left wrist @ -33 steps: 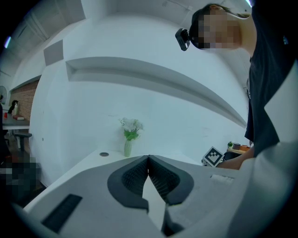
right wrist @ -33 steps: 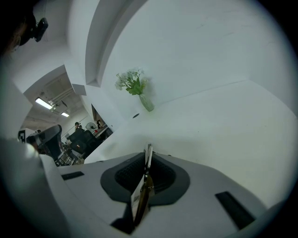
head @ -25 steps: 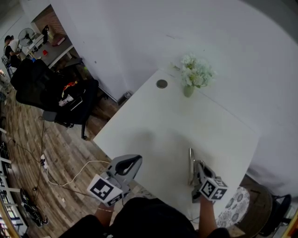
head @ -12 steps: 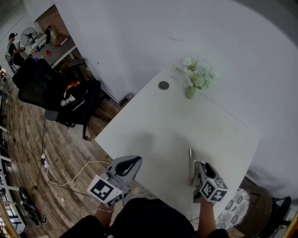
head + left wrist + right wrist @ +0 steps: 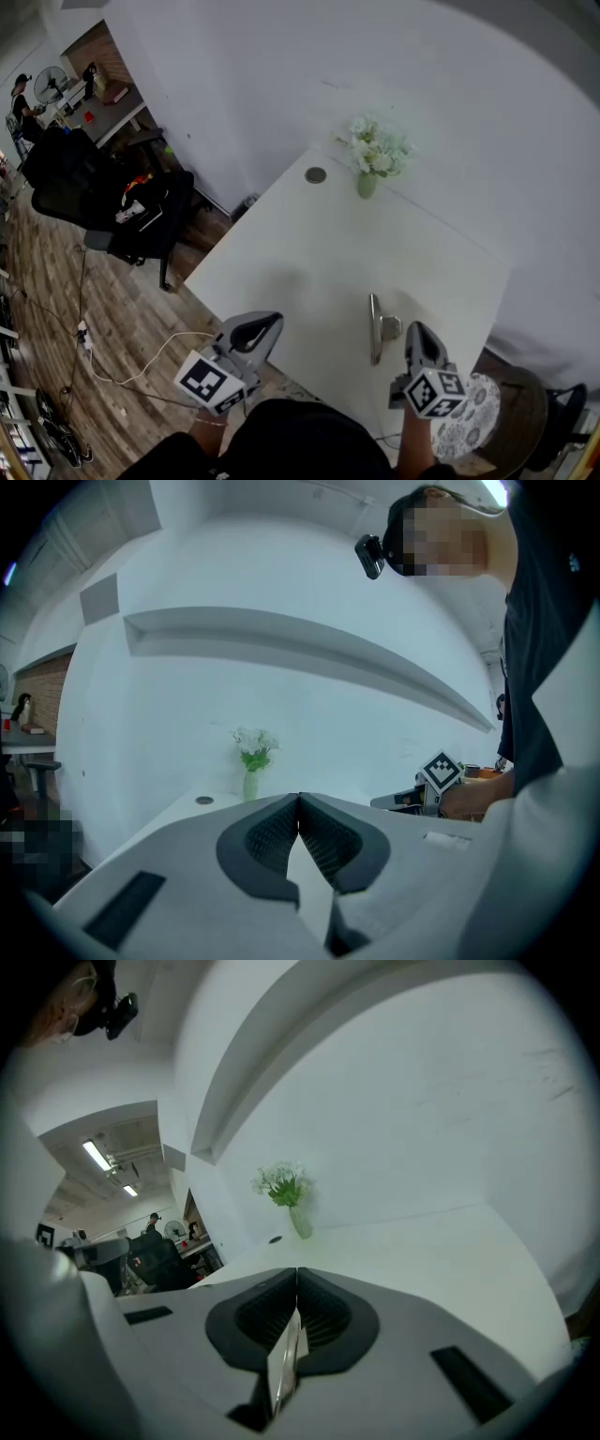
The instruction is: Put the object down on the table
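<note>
Right hand-held gripper (image 5: 416,331) sits closed beside handle (image 5: 374,328) lying toward vase (image 5: 367,184).

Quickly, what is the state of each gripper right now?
Left gripper: closed, holding nothing.
Right gripper: closing shut, empty; the metal handle lies on the table.

A slim silver metal handle (image 5: 374,328) is lying flat on the white table (image 5: 309,246), near its front edge.
</note>
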